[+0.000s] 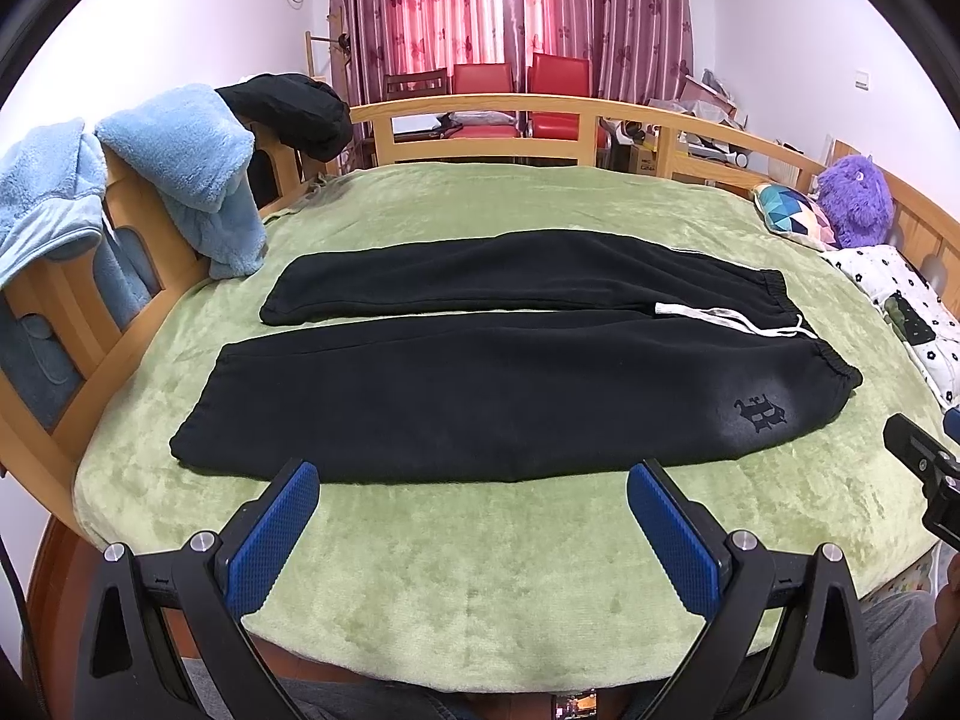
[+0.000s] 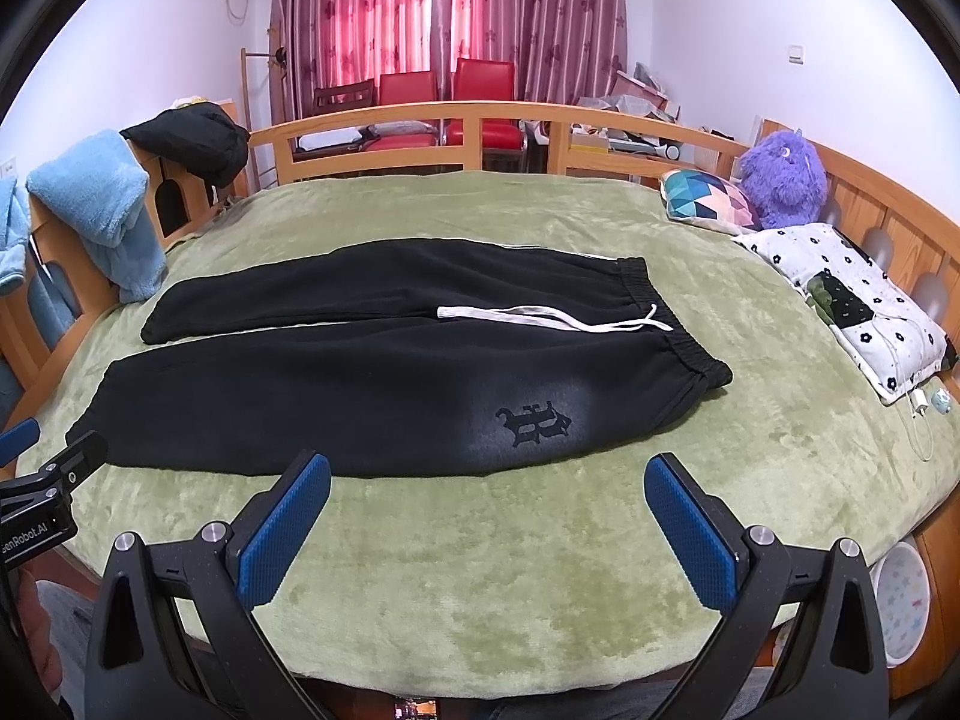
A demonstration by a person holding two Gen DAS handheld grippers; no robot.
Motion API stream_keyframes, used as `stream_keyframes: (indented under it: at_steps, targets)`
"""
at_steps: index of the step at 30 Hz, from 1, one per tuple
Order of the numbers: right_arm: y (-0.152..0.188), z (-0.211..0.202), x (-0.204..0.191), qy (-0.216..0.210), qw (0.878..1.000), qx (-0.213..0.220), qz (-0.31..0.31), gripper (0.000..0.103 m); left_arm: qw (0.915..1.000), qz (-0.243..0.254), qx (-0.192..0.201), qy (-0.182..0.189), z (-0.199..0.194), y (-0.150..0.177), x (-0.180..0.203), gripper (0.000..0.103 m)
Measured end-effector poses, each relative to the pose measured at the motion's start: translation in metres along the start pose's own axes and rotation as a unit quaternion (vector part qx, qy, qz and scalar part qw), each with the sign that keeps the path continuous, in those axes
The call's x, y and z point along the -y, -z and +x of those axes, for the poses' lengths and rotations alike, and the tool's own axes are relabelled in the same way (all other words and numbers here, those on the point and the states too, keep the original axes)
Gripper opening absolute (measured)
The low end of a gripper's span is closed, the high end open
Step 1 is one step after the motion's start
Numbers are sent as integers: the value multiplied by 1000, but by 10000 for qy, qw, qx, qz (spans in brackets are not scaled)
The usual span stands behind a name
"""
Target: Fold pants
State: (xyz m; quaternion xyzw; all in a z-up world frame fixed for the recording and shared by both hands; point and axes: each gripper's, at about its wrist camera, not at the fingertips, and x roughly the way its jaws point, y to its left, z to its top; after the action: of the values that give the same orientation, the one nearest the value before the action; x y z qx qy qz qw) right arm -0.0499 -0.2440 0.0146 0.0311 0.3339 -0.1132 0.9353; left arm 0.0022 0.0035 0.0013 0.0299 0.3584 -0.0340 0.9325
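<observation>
Grippers both wide open, holding nothing. Left gripper (image 1: 473, 480) hovers over the near edge of the blanket (image 1: 510, 588), blue pads (image 1: 273, 534) just short of the pants' near leg. Right gripper (image 2: 487, 474) same pose, further toward the waistband end; its pads (image 2: 282, 531) also just short of the fabric. Each gripper's tip shows at the edge of the other's view.

Pants (image 1: 480, 402), black, lie flat across the green blanket, legs spread side by side with a narrow gap between them, hems to the left, elastic waistband (image 2: 678, 324) to the right. White drawstring (image 2: 552, 318) trails over the crotch area. Dark logo (image 2: 534, 423) on the near leg close to the waistband. Nothing lies on the pants or between them and the grippers.

Around: wooden bed rail (image 1: 480, 111) behind; blue fleece (image 1: 186, 174) and a black garment (image 1: 288, 111) draped over the left rail, fleece end touching the blanket near the far hem. Patterned cushion (image 2: 708, 195), purple plush (image 2: 783, 177) and floral pillow (image 2: 852, 312) at right, well apart from the waistband. White charger cable (image 2: 921, 420) beside the pillow. Red chairs (image 2: 444, 102) and curtains (image 2: 450, 12) beyond.
</observation>
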Motion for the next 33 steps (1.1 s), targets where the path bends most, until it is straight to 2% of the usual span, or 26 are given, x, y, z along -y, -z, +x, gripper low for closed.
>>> stream_keyframes:
  at_steps: [33]
  targets:
    - [-6,-10,-3,63,9999,115,-93,103,9999,-5,97,-45,-6,-8,-7,103]
